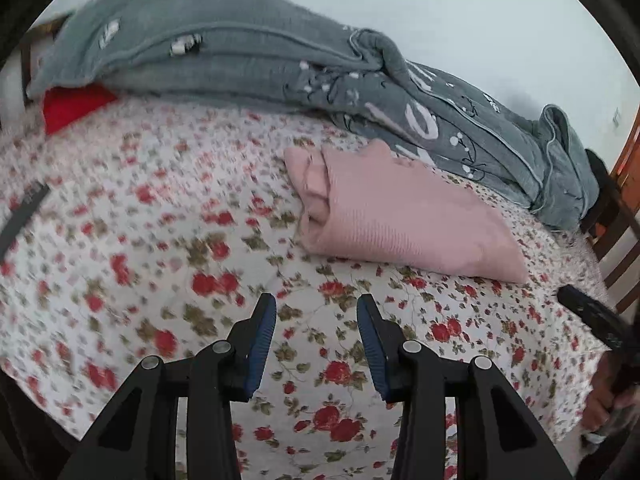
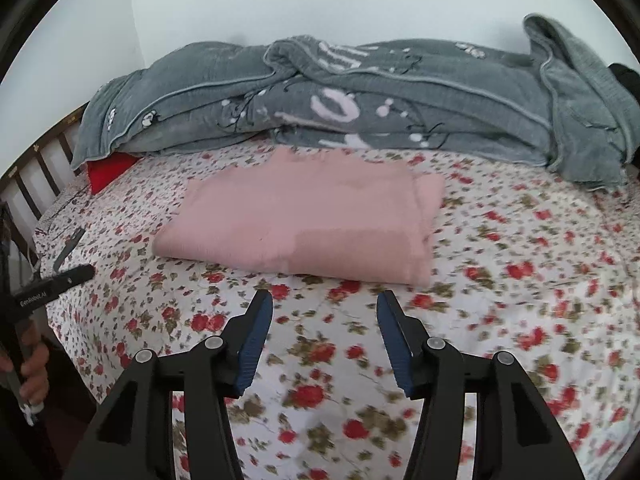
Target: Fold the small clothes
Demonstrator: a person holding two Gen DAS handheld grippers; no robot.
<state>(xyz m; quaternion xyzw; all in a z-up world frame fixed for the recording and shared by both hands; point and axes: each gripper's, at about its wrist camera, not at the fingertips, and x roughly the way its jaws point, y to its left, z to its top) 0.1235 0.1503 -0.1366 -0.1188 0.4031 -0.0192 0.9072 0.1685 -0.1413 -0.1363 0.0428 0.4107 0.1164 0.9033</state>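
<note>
Fingers (image 2: 325, 338) of right gripper nearest lens, released, nothing between them.

Left gripper (image 1: 316, 344) likewise released and empty, above floral bedsheet (image 1: 160, 280). Folded pink garment (image 2: 304, 224) lying on bed ahead of both, clear of fingers; long axis crosswise in right view. Straight ahead of right gripper, up and to the right of left; right hand judged nearer. Grey blanket (image 2: 360, 96) behind.

One folded pink garment (image 2: 304, 220), one grey blanket (image 2: 360, 96), one red cushion (image 2: 108, 170).
</note>
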